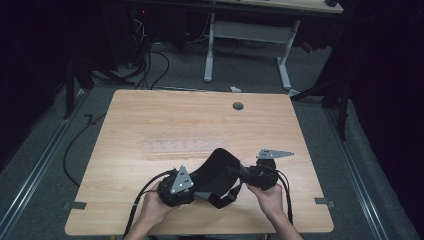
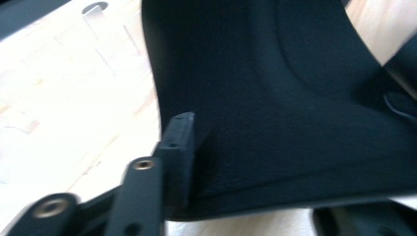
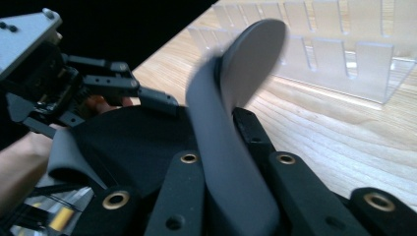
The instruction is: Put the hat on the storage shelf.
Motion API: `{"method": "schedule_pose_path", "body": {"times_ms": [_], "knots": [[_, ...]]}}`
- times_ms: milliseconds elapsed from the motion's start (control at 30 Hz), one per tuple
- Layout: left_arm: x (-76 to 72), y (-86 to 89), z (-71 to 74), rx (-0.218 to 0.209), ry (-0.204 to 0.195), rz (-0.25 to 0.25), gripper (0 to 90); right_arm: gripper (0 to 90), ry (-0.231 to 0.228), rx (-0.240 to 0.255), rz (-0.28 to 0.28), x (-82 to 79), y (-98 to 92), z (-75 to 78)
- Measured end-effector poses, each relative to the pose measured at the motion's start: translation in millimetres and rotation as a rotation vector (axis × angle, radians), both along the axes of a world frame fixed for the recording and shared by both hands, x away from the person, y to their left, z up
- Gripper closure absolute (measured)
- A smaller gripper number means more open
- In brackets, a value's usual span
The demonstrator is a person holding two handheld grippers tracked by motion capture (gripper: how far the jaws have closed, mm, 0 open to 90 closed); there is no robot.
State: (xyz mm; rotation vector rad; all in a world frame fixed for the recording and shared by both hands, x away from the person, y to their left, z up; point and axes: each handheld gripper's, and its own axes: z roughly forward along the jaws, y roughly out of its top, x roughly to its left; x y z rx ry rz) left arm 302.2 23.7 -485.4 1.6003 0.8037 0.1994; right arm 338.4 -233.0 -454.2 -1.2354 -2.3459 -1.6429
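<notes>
The black fabric piece [image 1: 216,172] lay over the near middle of the wooden table [image 1: 150,125], stretched between my two grippers, with a strap [image 1: 226,198] hanging off its near edge. In the right gripper view one band of it [image 3: 231,162] stood up between the jaws, and my right gripper [image 1: 239,171] was clamped tight on that band. My left gripper [image 1: 192,192] met the fabric's other end; in the left gripper view one black jaw lay against the cloth [image 2: 275,98], but I could not tell whether the pads pressed on it. A clear plastic rack [image 3: 344,54] with upright slots stood on the table just beyond the fabric, apart from both grippers. My hands [image 1: 270,197] held the grippers near the table's front edge.
</notes>
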Motion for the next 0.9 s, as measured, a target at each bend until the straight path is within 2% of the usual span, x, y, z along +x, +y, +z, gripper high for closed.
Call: {"method": "schedule_pose_path", "body": {"times_ms": [100,233,333,433,533,767,900], "knots": [[-1.3,-0.3,0.4,0.012,-0.004,-0.013,64.0,80.9,-0.003,-0.004,-0.004,0.8,-0.3,-0.5],[-2.2,4.3,5.5,-0.001,0.009,-0.043,72.2,78.4,0.009,-0.001,-0.004,2.4,-0.3,-3.2],[-5.3,7.4,10.1,-0.011,0.001,-0.078,78.1,75.9,0.006,0.008,-0.004,2.9,-0.4,-2.9],[-8.8,8.0,13.8,-0.034,0.01,-0.111,84.6,71.3,0.001,0.013,-0.016,3.8,-0.5,-2.4],[-9.6,7.6,14.8,-0.03,0.025,-0.129,86.6,66.6,-0.001,0.011,-0.033,5.3,-2.2,-2.8],[-6.0,10.4,14.0,-0.037,0.063,-0.115,86.7,56.9,-0.021,0.038,-0.074,4.4,-17.2,-2.9],[-2.0,17.2,15.8,-0.068,0.084,-0.088,86.8,53.5,-0.033,0.01,-0.118,1.5,-30.8,-6.8]]}}
